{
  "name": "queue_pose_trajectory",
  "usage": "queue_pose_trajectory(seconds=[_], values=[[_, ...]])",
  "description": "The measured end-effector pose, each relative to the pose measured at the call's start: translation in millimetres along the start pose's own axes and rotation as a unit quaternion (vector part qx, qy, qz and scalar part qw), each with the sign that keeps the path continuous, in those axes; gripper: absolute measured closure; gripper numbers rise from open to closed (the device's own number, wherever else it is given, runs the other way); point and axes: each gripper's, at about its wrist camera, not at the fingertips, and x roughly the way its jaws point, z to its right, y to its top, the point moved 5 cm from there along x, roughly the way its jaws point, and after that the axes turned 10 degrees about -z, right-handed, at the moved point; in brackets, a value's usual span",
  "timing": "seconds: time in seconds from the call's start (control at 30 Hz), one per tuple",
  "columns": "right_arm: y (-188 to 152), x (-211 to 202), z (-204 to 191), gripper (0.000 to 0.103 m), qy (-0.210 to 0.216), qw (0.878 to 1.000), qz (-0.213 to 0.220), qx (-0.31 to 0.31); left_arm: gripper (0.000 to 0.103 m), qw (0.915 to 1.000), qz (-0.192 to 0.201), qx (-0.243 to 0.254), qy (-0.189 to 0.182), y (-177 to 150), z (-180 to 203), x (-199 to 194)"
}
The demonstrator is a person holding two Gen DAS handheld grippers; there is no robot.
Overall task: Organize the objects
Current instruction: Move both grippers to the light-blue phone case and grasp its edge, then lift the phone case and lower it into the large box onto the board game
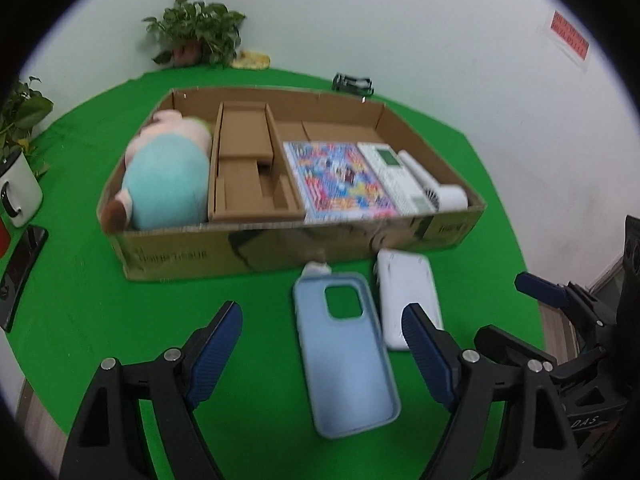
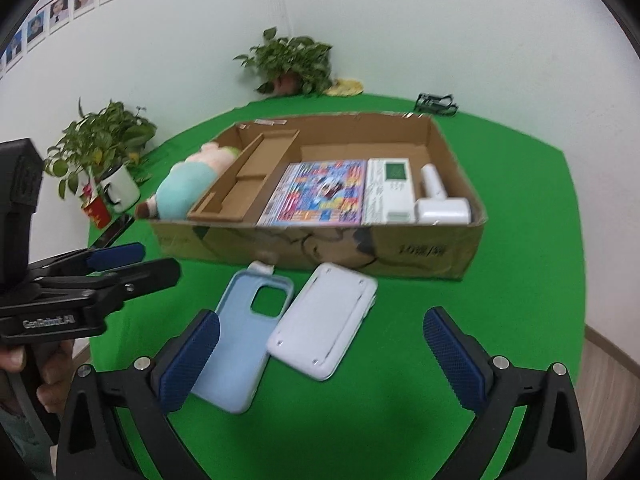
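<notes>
A green table cover [image 1: 80,280] spreads beneath both grippers. Ahead of the fingers sits a wide, shallow cardboard box [image 1: 256,248]. Inside it, far left of the left gripper's fingers, lies a plush toy [image 1: 168,176] in pink and pale blue; next to it a cardboard insert [image 1: 248,168] with its own compartments; then a colourful book [image 1: 340,178], a white handset-like device [image 1: 394,176] and a small white fan [image 1: 436,192] at the right end.

Between the box's front wall and the fingertips lie two flat things side by side: a light blue phone case [image 1: 344,352], open side up, and just beside it on the right a white power bank [image 2: 324,320]. A small white object [image 1: 317,268] touches the case's far end.

The left gripper [image 1: 322,336] is released, fingers spread wide with the case lying between them. The right gripper [image 2: 322,344] is likewise released, fingers wide apart, with the power bank between them and the case by its left finger [image 2: 192,356].
</notes>
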Motion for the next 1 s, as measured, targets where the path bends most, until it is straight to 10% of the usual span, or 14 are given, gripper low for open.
queue_pose_trajectory(seconds=[0.37,0.7,1.0], values=[[-53,64,-38,0.002,0.065,0.992,-0.107,-0.011,0.07,0.9941,-0.097,-0.017,-0.045,-46,-4,47],[-59,90,-59,0.071,0.047,0.989,-0.137,-0.032,0.093,0.9922,-0.117,-0.036,-0.023,-63,-8,58],[-59,94,-65,0.09,0.019,0.991,-0.127,-0.034,0.097,0.9923,-0.119,-0.034,-0.001,-68,-9,53]])
